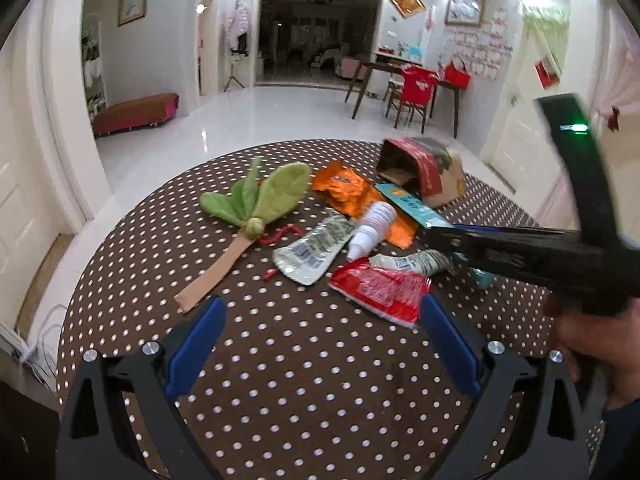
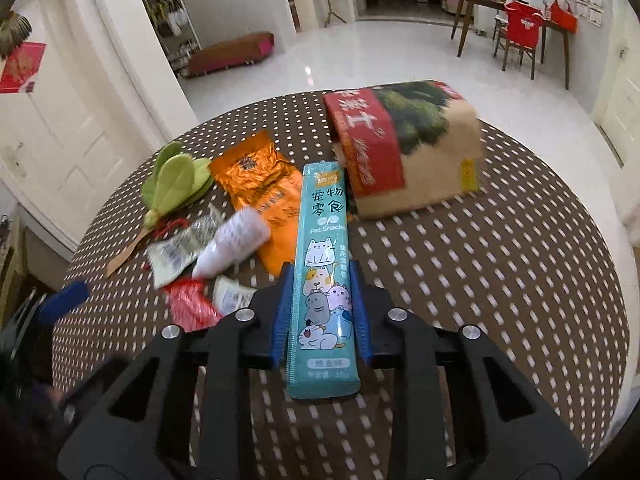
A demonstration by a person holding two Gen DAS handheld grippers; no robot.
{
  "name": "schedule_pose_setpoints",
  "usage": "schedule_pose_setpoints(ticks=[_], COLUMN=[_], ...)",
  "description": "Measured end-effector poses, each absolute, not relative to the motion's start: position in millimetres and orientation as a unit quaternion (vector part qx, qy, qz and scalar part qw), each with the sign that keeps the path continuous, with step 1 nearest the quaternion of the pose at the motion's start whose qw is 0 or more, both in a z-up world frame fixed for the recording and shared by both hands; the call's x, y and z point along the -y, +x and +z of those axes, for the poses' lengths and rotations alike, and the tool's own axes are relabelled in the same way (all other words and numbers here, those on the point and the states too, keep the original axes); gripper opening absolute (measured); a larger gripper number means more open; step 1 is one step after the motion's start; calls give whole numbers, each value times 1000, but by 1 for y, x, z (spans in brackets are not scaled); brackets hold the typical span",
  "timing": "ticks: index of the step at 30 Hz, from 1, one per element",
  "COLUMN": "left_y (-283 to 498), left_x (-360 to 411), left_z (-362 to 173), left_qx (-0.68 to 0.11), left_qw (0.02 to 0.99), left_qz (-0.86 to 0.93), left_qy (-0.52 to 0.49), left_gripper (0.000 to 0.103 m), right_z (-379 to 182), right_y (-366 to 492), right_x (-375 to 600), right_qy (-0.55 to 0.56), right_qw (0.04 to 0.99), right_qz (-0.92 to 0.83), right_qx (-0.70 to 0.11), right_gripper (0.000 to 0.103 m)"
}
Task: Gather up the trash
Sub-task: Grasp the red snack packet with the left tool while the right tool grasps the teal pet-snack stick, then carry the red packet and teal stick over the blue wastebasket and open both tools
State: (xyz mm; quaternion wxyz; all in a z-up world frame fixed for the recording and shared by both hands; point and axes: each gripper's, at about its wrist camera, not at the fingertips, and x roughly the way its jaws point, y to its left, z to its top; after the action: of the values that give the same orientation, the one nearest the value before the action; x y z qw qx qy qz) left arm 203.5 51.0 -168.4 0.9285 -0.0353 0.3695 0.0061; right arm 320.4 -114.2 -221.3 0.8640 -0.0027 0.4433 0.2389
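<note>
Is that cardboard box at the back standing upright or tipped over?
Tipped over. The cardboard box lies on its side on the dotted table, its open mouth facing the litter with its flaps hanging loose. Whether anything is inside, I cannot tell.

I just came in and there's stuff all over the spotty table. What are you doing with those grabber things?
A person is picking up trash with a gripper in each hand. The right gripper has closed on the long teal pet snack packet, beside the cardboard box lying on its side. The left gripper is open and empty, near the red wrapper. The orange packet, white bottle and green leaf toy lie on the table.
</note>
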Motion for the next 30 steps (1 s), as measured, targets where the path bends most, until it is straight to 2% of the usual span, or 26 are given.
schedule_pose_setpoints(ticks=[12,13,14,16,22,24,30], left_y=[250,253,257,257,242,234,206], left_x=[-15,-16,-15,-12,-16,-21,-24], left_z=[-182,-184,-187,-187,-183,-182,-175], left_qx=[-422,-426,-436,-439,-431,-427,-409], left_qw=[906,904,899,898,900,900,907], left_qz=[-7,-9,-20,-32,-69,-79,-92], left_qy=[25,21,18,19,-6,-23,-36], left_gripper=[95,92,74,62,41,37,35], right_z=[-209,-208,-207,-205,-202,-201,-196], right_y=[277,273,271,268,256,252,237], right_x=[186,188,191,196,213,216,227], right_qy=[70,73,78,82,93,96,104], right_qw=[865,866,866,867,870,870,873], right_qz=[261,261,261,258,257,257,256], right_qx=[-423,-421,-420,-418,-411,-409,-402], right_gripper=[27,27,27,27,27,27,27])
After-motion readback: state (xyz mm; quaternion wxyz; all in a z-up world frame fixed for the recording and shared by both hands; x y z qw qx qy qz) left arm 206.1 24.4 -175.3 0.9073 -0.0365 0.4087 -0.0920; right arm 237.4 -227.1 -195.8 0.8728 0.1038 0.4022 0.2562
